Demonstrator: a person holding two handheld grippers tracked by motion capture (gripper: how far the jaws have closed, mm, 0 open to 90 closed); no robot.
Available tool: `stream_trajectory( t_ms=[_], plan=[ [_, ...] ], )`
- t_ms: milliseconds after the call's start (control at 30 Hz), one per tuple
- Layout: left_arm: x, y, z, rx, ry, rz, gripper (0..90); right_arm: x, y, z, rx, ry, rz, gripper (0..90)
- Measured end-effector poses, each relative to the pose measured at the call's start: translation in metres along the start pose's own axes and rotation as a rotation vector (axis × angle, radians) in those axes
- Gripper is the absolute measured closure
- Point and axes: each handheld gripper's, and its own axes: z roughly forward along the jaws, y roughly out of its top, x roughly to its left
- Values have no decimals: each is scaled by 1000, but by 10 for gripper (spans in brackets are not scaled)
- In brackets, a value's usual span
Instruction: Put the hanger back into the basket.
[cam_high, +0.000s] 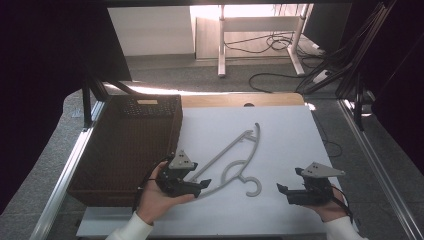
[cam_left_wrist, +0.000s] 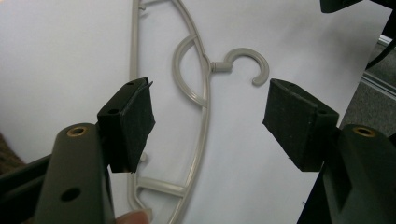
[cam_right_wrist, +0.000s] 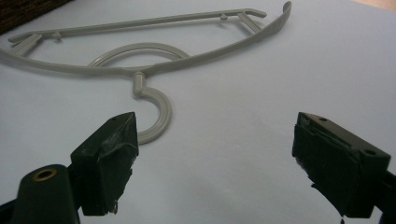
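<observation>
**A:** How do the two tools stand?

**B:** The left gripper (cam_high: 200, 186), a black two-jaw tool with a grey three-cornered plate on top, sits in the person's left hand (cam_high: 154, 199) at about seven o'clock on the table, jaws spread wide with nothing between the pads. In the left gripper view (cam_left_wrist: 208, 123) the gap straddles one arm of the hanger, but I can't tell whether either pad touches it.

**A:** And the other one?

**B:** The right gripper (cam_high: 281, 191), the same black build, rests in the right hand (cam_high: 331, 206) at about five o'clock. Its jaws gape too, empty, as the right gripper view (cam_right_wrist: 212, 156) shows, with bare table between them.

**A:** Where is the thing they're working on?

**B:** The pale grey plastic clothes hanger (cam_high: 235, 152) lies flat on the white table top (cam_high: 285, 135), near the middle. It runs slantwise from the left gripper at seven o'clock up toward one o'clock, and its hook (cam_high: 254, 186) curls open at six o'clock, between the two grippers. In the right gripper view the hook (cam_right_wrist: 156, 116) ends just beyond the left-hand pad, apart from it.

**A:** Anything around that?

**B:** A dark brown woven basket (cam_high: 125, 145) stands at nine o'clock, along the table's left edge, just beside the left gripper.
</observation>
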Motion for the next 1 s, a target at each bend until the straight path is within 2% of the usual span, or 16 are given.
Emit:
stream_trajectory(
  t_ms=[133,300,433,600,1000],
  plan=[
    [-1,3,11,23,-11,9,323,0,-1,-1,-2,-4,1,150],
    [-7,4,29,29,-34,5,325,-1,-2,-2,2,-8,3,150],
    [-12,5,44,64,-43,18,324,0,-2,-3,-2,-12,2,150],
    [-14,7,65,100,-39,10,328,-1,-4,-5,-2,-18,1,150],
    [-10,6,81,131,-30,0,333,0,-6,-6,5,-24,-3,150]
  ],
)
